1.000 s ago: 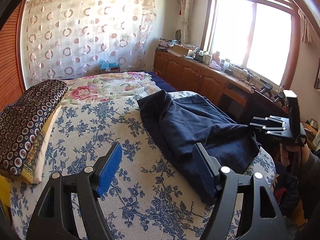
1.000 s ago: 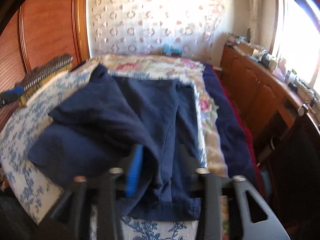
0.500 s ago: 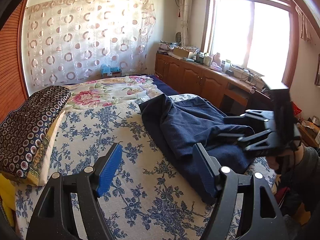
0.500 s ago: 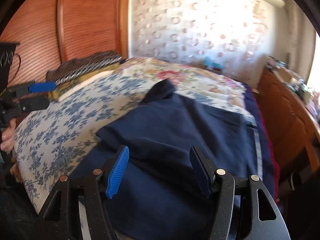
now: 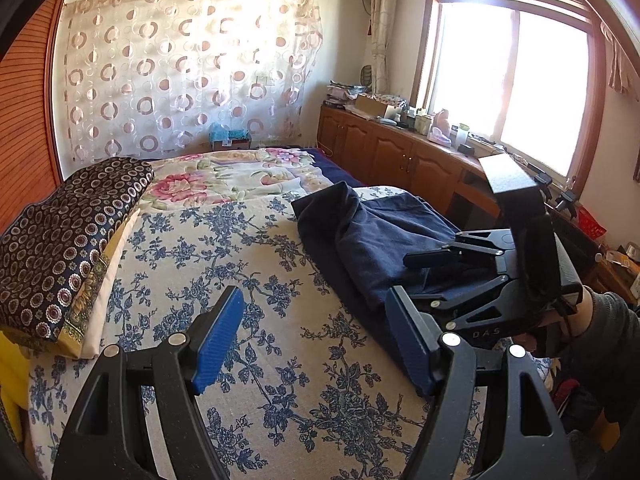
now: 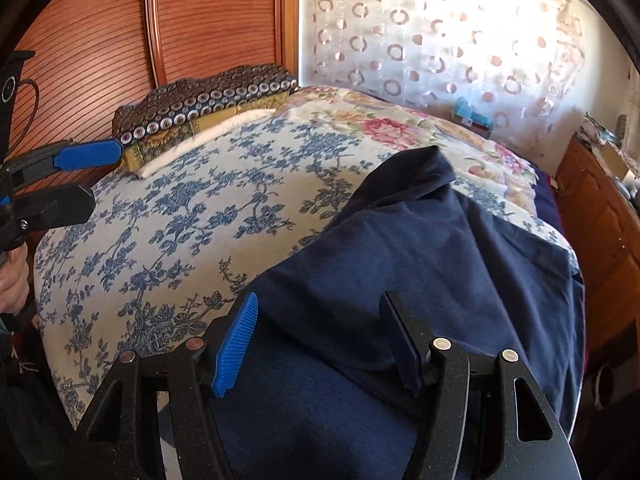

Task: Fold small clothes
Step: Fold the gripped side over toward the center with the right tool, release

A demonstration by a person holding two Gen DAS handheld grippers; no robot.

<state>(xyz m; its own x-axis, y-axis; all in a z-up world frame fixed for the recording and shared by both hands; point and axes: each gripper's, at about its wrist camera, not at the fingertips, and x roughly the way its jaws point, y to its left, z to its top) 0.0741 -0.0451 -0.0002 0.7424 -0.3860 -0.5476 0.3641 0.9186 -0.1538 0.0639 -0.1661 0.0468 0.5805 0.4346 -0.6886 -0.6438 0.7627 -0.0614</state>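
Observation:
A dark navy garment (image 5: 372, 240) lies partly folded and rumpled on the right side of the bed; it fills the lower right of the right wrist view (image 6: 420, 272). My left gripper (image 5: 316, 344) is open and empty, over the blue-flowered bedspread (image 5: 240, 280) just left of the garment's near edge. My right gripper (image 6: 320, 344) is open and empty, low over the garment's near part. It shows in the left wrist view (image 5: 432, 278) at the garment's right side. The left gripper shows at the left edge of the right wrist view (image 6: 76, 176).
A stack of patterned folded bedding (image 5: 68, 232) lies at the bed's left edge. A pink-flowered blanket (image 5: 232, 176) covers the bed's far end. Wooden cabinets (image 5: 400, 160) with clutter on top run under the window on the right. A wooden wardrobe (image 6: 160, 24) stands beyond the bedding.
My right gripper let go of the garment's edge, opened, and swung left over the garment. The left gripper stayed open and shifted only slightly.

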